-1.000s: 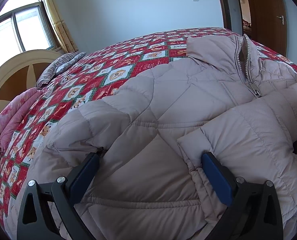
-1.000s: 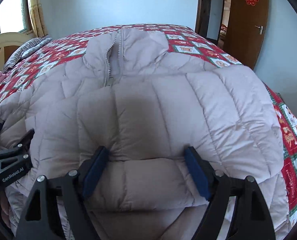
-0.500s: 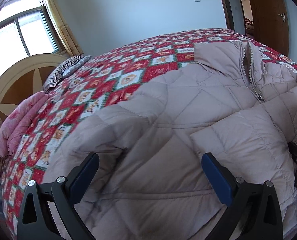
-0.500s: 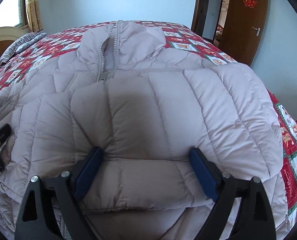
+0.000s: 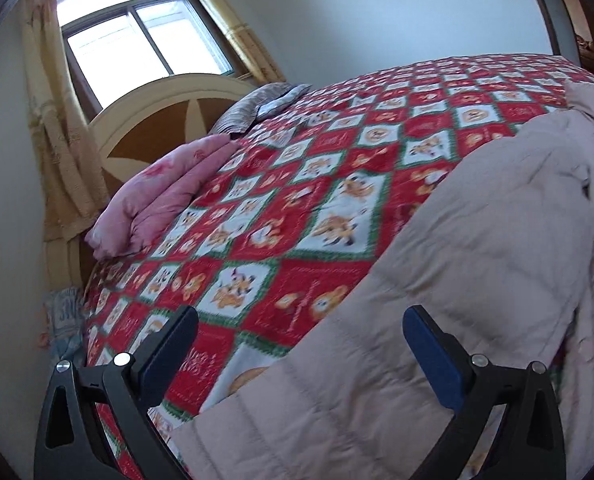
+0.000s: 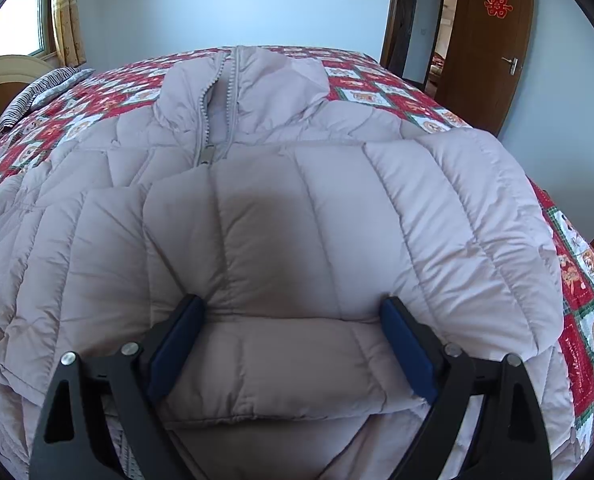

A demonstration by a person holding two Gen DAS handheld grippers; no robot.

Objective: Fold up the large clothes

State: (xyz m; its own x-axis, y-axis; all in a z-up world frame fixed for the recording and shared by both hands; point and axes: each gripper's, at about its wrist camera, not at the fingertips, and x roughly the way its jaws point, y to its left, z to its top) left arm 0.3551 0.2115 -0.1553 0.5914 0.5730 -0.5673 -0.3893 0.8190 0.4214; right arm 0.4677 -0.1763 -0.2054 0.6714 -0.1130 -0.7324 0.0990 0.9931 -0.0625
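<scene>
A pale pink-beige quilted down jacket [image 6: 297,208] lies front up on the bed, collar [image 6: 237,76] far from me, zip partly open. One sleeve is folded across its front. My right gripper [image 6: 293,312] is open, its blue-padded jaws set either side of that sleeve's cuff [image 6: 281,364]. In the left wrist view the jacket's side [image 5: 477,264] fills the right half. My left gripper [image 5: 297,324] is open and empty, over the jacket's left edge where it meets the quilt.
The bed has a red, white and green patterned quilt [image 5: 297,184]. A pink folded blanket [image 5: 157,200] and a striped pillow [image 5: 253,108] lie by the headboard [image 5: 157,120] under a window. A brown door [image 6: 493,48] stands at the far right.
My left gripper has swung left, off the jacket's front toward its left edge and the quilt. My right gripper stays open around the sleeve cuff, almost unmoved.
</scene>
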